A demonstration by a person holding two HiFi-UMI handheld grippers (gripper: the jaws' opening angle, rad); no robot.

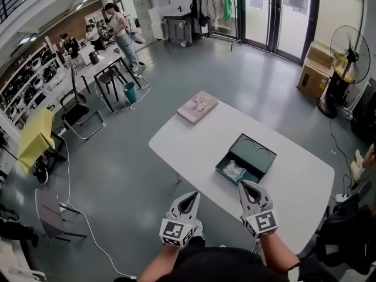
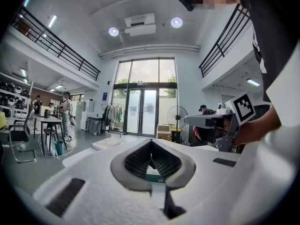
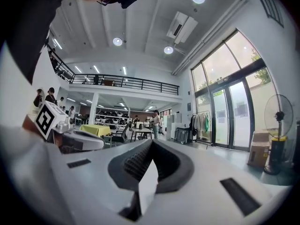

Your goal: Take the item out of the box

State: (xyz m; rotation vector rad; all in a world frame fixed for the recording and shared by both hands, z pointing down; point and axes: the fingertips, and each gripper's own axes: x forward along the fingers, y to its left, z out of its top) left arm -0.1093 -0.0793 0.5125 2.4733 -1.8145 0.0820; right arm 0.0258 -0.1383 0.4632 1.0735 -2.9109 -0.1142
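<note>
Step in hand looks like the approach - nothing has been lifted yet. The box lies open on the white bench, lid folded back flat. The item, prob. something small in a clear wrapper, though the head view is too coarce to be sure, sits in the tray half nearest the person.

To do it well:
- Spread the R gripper before it goes over the tray, not inside it. The walls leave little room.
- Come down from above w/ the jaws either side of the wrapper, and pinch the bulk rather than a loose edge of film.
- Lift straight up till clear of the rim. If the box drags along, the L gripper can press on the lid or the tray wall.

Right gripper: jaws pressed together, tips meeting, nothing between them. It hovers just beside the near corner of the box, not touching it as far as I can judge.

Left gripper: also closed up and empty - it hangs off the bench's near edge, apart from the box.
</note>
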